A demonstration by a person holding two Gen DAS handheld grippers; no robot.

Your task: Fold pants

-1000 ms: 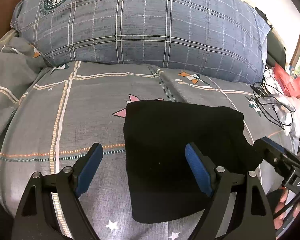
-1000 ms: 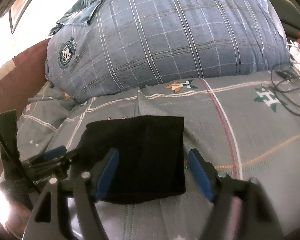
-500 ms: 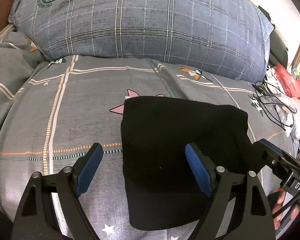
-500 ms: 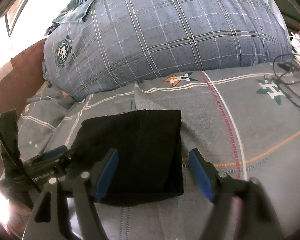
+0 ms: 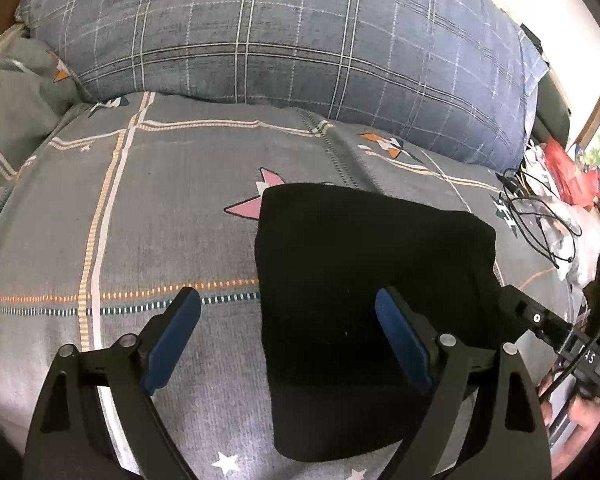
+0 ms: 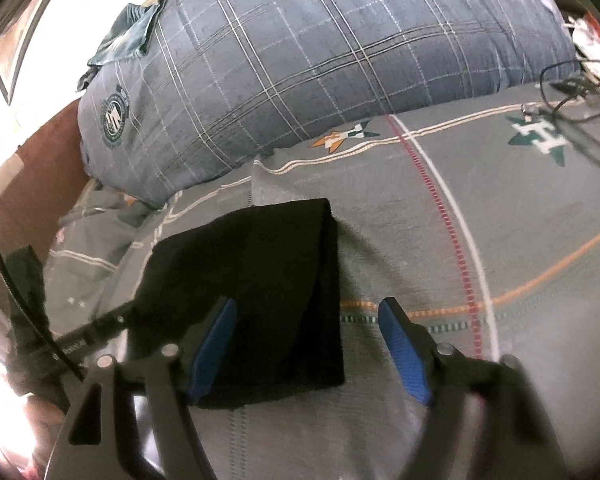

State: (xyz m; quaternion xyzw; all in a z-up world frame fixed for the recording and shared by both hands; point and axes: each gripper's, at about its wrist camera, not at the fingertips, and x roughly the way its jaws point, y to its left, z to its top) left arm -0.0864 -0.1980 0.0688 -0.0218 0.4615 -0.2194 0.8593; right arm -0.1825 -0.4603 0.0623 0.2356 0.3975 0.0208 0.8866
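Since the earlier frame the right wrist view has dipped, so the folded black pants (image 6: 252, 300) sit higher and larger in it, while the left wrist view is little changed. Lowest in that left view, the left gripper (image 5: 288, 336) has its blue pads wide and its jaws are opening; the pants' left edge lies between them, untouched. The right gripper (image 6: 306, 344) also stands wide, straddling the pants' right edge without pressing it. The pants (image 5: 364, 304) lie flat at centre on the grey patterned bedspread (image 5: 140, 220), long axis running from near edge toward the pillow. Beyond them lies a blue plaid pillow (image 5: 280, 40). Tangled black cables (image 5: 540, 220) lie at right.
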